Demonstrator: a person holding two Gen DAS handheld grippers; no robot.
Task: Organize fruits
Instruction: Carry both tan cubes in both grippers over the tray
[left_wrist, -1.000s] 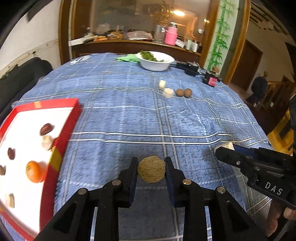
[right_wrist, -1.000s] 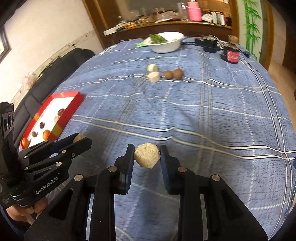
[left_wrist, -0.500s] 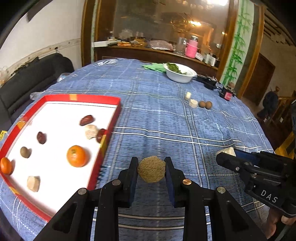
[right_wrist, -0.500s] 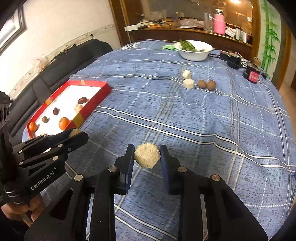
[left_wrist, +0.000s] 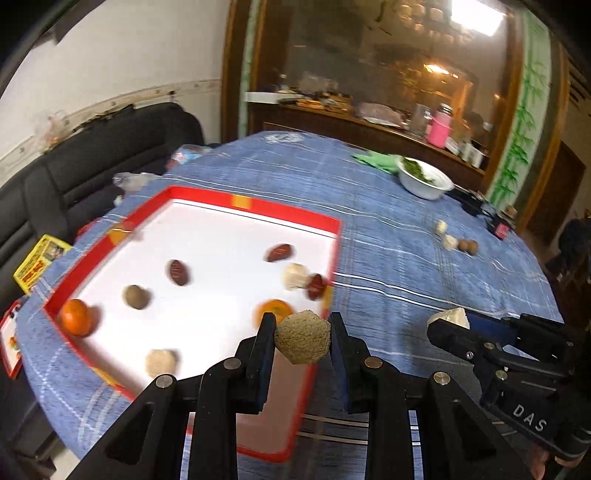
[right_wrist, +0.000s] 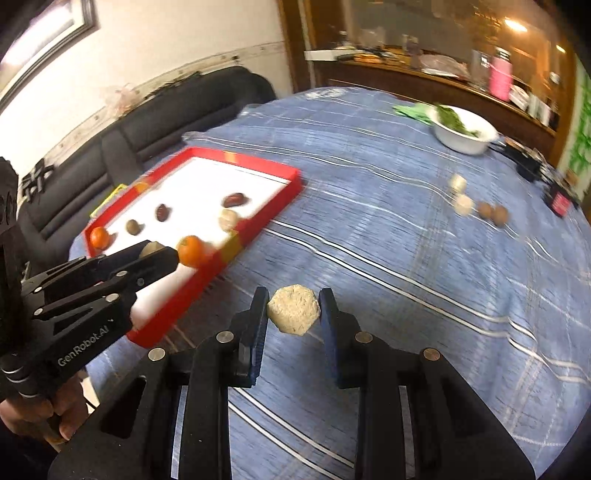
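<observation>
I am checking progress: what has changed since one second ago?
Both claws swung toward the red tray; the left claw now hangs over its near corner, the right claw beside it. Unchanged: each stays shut on its rough beige fruit; the tray's contents stay put.

Motion blur smears the tray (left_wrist: 334, 236) and far fruits (right_wrist: 493, 213); the left tool (left_wrist: 302, 334) hides part of an orange (left_wrist: 275, 309).

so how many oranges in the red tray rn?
2. One orange sits at the red tray's near-left corner; the other orange lies near its right wall, partly hidden behind the left tool. Nothing else looks orange.
</observation>
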